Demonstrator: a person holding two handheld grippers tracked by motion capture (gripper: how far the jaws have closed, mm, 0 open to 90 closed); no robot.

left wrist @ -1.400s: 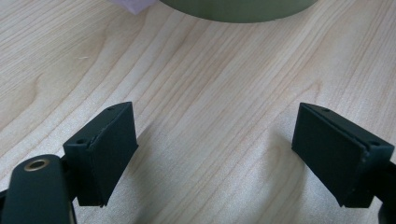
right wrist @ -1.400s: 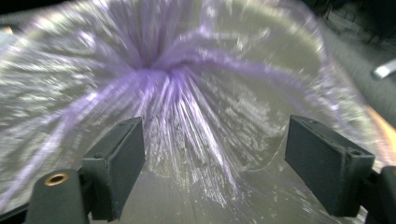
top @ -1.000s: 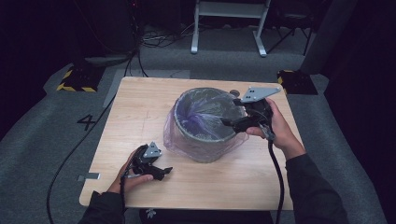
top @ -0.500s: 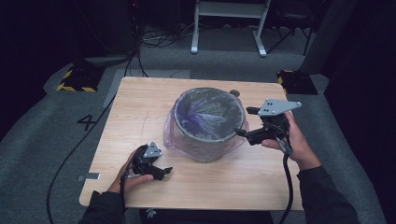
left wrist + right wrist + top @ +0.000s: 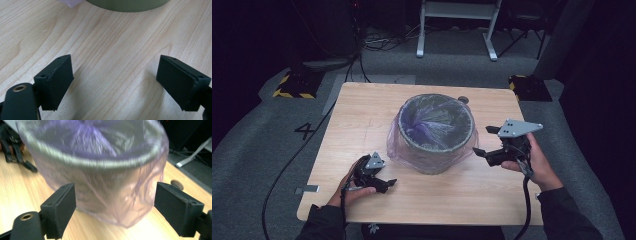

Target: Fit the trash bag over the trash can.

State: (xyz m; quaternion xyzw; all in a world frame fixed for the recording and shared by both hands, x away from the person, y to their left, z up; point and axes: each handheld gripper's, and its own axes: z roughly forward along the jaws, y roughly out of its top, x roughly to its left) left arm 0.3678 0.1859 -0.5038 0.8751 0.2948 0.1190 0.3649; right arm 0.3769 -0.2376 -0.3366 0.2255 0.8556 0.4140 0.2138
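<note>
Since the earlier frame my right gripper (image 5: 480,141) has dropped off the bin (image 5: 435,132) at mid-table, jaws spread, empty; left gripper (image 5: 387,185) released too; liner (image 5: 120,202) thin, slippery, so I'd pinch its loose skirt.

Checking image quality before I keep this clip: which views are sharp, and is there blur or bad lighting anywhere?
High view: table evenly lit, surroundings nearly black, picture slightly soft. Left gripper view: sharp, wood grain crisp, soft shadows under the fingers. Right gripper view: motion blur smears the bin and its purple bag; the fingers are sharper.
</note>
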